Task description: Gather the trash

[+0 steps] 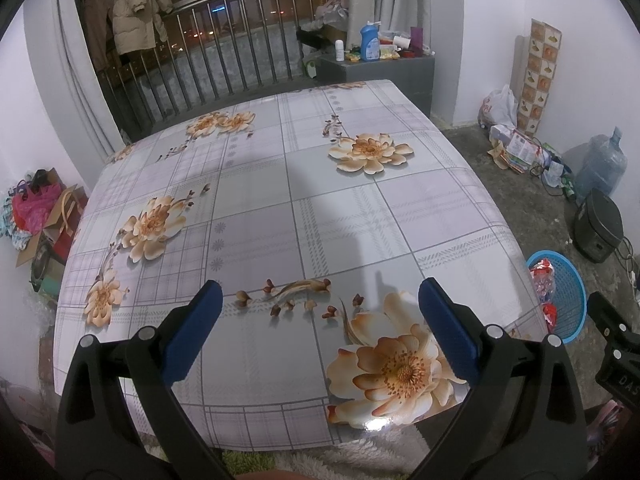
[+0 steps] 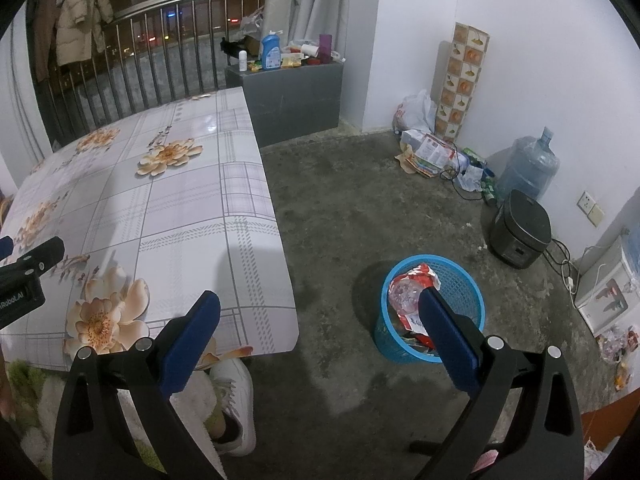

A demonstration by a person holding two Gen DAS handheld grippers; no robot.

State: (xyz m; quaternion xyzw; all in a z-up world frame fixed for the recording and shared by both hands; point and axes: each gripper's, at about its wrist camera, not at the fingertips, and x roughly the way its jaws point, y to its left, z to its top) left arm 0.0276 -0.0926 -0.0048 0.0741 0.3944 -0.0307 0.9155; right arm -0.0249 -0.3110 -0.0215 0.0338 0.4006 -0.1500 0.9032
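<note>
A blue mesh waste basket [image 2: 460, 280] stands on the concrete floor to the right of the table, with red-and-white wrappers and clear plastic [image 2: 412, 292] inside it. My right gripper [image 2: 320, 304] hovers open above the floor, between the table's corner and the basket, holding nothing. My left gripper [image 1: 320, 292] is open over the near edge of the flowered tablecloth [image 1: 304, 216], also holding nothing. The basket [image 1: 568, 292] shows at the right edge of the left wrist view. No loose trash lies on the tabletop in either view.
A black rice cooker [image 2: 520, 228], a water jug [image 2: 528, 168] and a heap of bags and papers [image 2: 428, 152] line the right wall. A grey cabinet [image 2: 292, 96] with bottles stands behind the table. A person's white shoe [image 2: 236, 400] is under the table's corner.
</note>
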